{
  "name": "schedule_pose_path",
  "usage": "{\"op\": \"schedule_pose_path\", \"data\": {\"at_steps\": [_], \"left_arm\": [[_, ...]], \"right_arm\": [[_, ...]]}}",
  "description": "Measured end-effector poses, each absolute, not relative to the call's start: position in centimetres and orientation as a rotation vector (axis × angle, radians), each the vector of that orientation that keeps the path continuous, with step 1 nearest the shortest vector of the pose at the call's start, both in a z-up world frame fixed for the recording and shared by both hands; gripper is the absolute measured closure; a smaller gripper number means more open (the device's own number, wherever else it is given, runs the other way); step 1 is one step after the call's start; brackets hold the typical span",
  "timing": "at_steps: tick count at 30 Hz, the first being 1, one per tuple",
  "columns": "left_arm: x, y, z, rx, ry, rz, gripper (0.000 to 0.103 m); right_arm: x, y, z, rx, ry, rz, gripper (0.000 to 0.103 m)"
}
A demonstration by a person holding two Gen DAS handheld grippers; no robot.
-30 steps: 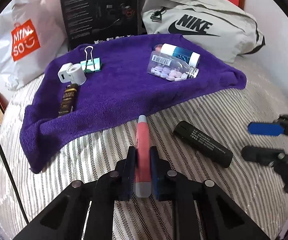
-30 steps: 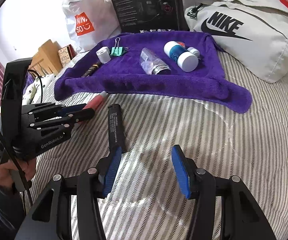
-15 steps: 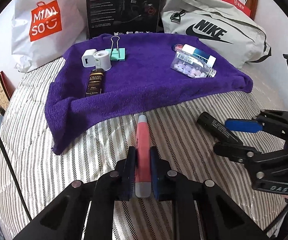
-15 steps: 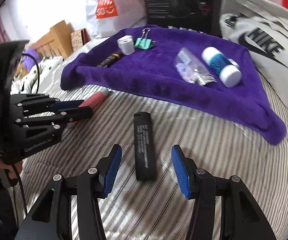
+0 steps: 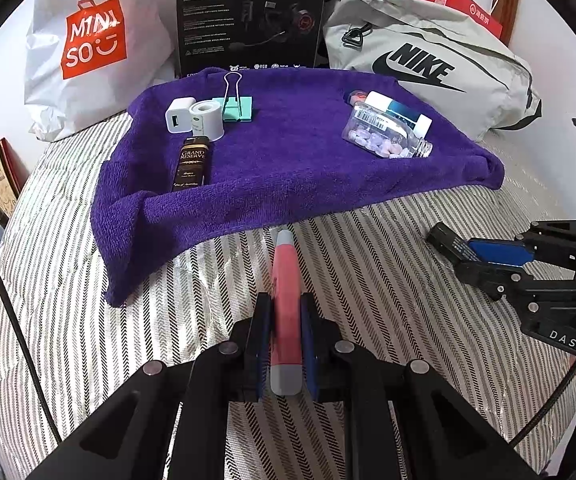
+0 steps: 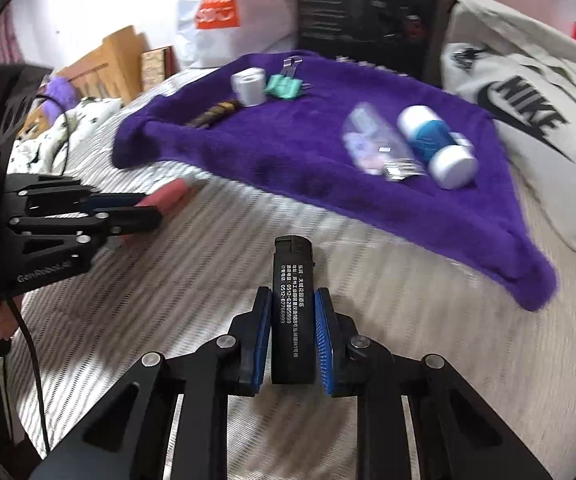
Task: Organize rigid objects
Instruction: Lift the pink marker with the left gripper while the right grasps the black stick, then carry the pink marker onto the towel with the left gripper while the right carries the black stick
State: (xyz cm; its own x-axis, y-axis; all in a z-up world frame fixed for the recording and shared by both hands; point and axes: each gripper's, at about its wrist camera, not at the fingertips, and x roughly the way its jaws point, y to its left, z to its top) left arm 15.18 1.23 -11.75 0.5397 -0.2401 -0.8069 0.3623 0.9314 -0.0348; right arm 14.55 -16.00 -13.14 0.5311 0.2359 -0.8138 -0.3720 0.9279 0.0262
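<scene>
My left gripper (image 5: 284, 312) is shut on a pink tube (image 5: 285, 280) with grey ends, held over the striped bedcover just in front of the purple towel (image 5: 288, 168). My right gripper (image 6: 292, 304) is shut on a flat black case (image 6: 292, 280) with white print, low over the bedcover. In the left wrist view the right gripper (image 5: 488, 258) and the black case (image 5: 446, 238) sit at the right. In the right wrist view the left gripper (image 6: 127, 210) and pink tube (image 6: 169, 194) sit at the left.
On the towel lie a white charger (image 5: 177, 115), a tape roll (image 5: 207, 120), a green binder clip (image 5: 235, 106), a dark tube (image 5: 191, 164), a clear pill bottle (image 5: 386, 138) and a blue-and-white bottle (image 5: 400, 112). Behind stand a Miniso bag (image 5: 91, 40), a black box (image 5: 247, 16) and a Nike bag (image 5: 428, 64).
My right gripper moved forward over the black case and shut on it; it was open before. My left gripper kept its hold on the pink tube and drew back slightly.
</scene>
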Motion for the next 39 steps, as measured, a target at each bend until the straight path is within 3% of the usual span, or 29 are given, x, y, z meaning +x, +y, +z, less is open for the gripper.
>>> {"op": "schedule_pose_path", "data": {"at_steps": [14,39], "left_arm": [[14.5,1.2,-10.5,0.136,0.915,-0.356,0.089],[20.5,1.7,-4.1,0.092,0.828,-0.364,0.089]], "right_arm": [[14.4,-16.9,-13.2,-0.143,0.947,0.345,0.081],[18.1,-16.9,-5.7,-0.166,0.834,0.464,0.081]]}}
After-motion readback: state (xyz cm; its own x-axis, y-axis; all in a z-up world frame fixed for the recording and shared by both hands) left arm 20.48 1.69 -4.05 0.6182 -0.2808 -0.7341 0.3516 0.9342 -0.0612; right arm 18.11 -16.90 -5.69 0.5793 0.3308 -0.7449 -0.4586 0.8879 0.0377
